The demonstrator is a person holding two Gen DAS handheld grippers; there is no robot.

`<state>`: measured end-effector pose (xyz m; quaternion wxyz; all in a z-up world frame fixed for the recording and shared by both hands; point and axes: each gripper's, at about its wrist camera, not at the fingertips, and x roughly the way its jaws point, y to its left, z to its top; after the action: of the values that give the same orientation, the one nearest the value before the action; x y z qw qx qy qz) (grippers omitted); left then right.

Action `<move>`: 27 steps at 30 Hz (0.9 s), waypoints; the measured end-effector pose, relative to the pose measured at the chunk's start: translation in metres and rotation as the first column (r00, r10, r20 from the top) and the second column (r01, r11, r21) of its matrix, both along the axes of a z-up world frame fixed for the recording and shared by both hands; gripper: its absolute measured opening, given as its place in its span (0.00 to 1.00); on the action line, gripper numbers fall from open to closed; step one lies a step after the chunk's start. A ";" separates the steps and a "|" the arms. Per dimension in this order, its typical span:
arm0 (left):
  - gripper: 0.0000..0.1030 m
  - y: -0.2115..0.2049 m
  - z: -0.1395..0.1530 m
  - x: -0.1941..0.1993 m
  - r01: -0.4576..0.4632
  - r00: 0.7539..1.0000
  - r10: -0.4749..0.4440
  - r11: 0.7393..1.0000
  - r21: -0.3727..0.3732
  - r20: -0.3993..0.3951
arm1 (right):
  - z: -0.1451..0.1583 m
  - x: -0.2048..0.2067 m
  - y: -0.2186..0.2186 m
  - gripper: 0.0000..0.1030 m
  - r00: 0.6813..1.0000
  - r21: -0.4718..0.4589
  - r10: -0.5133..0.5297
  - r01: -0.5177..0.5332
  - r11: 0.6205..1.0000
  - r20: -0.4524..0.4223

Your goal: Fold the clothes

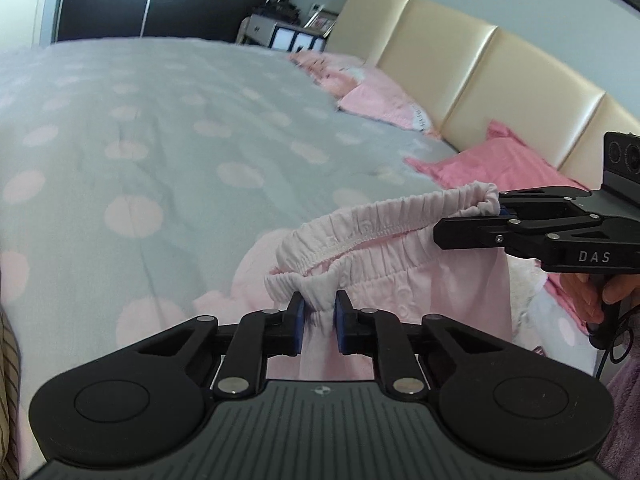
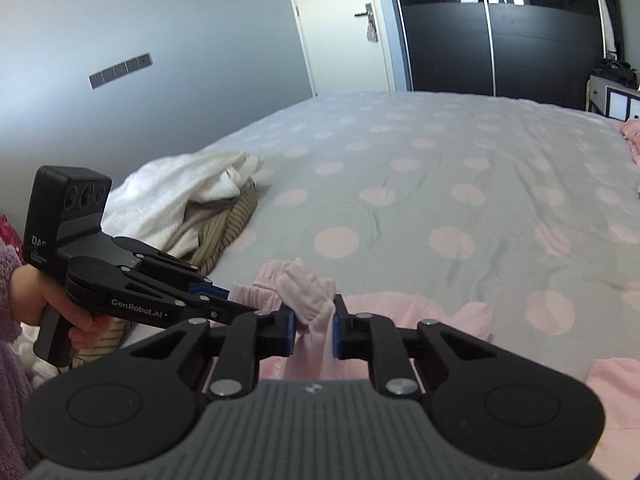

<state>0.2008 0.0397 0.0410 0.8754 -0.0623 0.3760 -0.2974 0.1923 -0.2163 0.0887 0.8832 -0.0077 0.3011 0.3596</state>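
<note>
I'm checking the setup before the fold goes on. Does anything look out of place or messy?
A rumpled heap of white and striped clothes lies unfolded near the bed's edge. Otherwise nothing stands out: left gripper and right gripper each pinch the pink garment's waistband.

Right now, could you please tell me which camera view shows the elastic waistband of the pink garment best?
The left wrist view: the waistband stretches visibly between both grippers. The right wrist view shows only a bunched end pinched in the right gripper.
</note>
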 end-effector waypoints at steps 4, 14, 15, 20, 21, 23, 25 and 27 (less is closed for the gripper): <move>0.12 -0.015 0.011 -0.004 0.025 0.999 -0.024 1.000 -0.019 0.047 | 0.014 -0.012 -0.020 0.18 0.998 0.016 -0.062 0.062 0.998 0.024; 0.12 -0.048 -0.024 0.027 0.019 1.000 -0.020 0.997 0.076 0.009 | -0.032 0.033 -0.036 0.18 0.975 -0.034 -0.208 0.206 0.978 -0.074; 0.12 -0.048 -0.029 0.030 0.015 1.000 -0.015 0.996 0.084 -0.001 | -0.039 0.039 -0.032 0.19 0.974 -0.048 -0.211 0.208 0.977 -0.079; 0.13 -0.050 -0.055 0.042 -0.001 0.999 0.007 0.993 0.118 -0.050 | -0.067 0.062 -0.022 0.23 0.967 -0.099 -0.224 0.213 0.972 -0.117; 0.13 -0.049 -0.058 0.044 -0.003 0.998 0.010 0.993 0.122 -0.062 | -0.071 0.065 -0.021 0.24 0.965 -0.108 -0.229 0.216 0.970 -0.129; 0.16 -0.046 -0.062 0.045 -0.008 0.996 0.019 0.992 0.128 -0.086 | -0.074 0.069 -0.020 0.31 0.960 -0.117 -0.239 0.222 0.968 -0.149; 0.31 -0.044 -0.062 0.046 -0.010 0.995 0.024 0.990 0.142 -0.101 | -0.073 0.070 -0.021 0.36 0.955 -0.127 -0.247 0.228 0.965 -0.162; 0.39 -0.042 -0.057 0.043 -0.017 0.995 0.031 0.988 0.152 -0.092 | -0.068 0.067 -0.023 0.38 0.955 -0.144 -0.252 0.230 0.962 -0.158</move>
<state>0.2433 -0.0020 -0.0160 0.8625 -0.0141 0.4373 -0.2542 0.2588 -0.2397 0.0206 0.8884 0.0058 0.3978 0.2290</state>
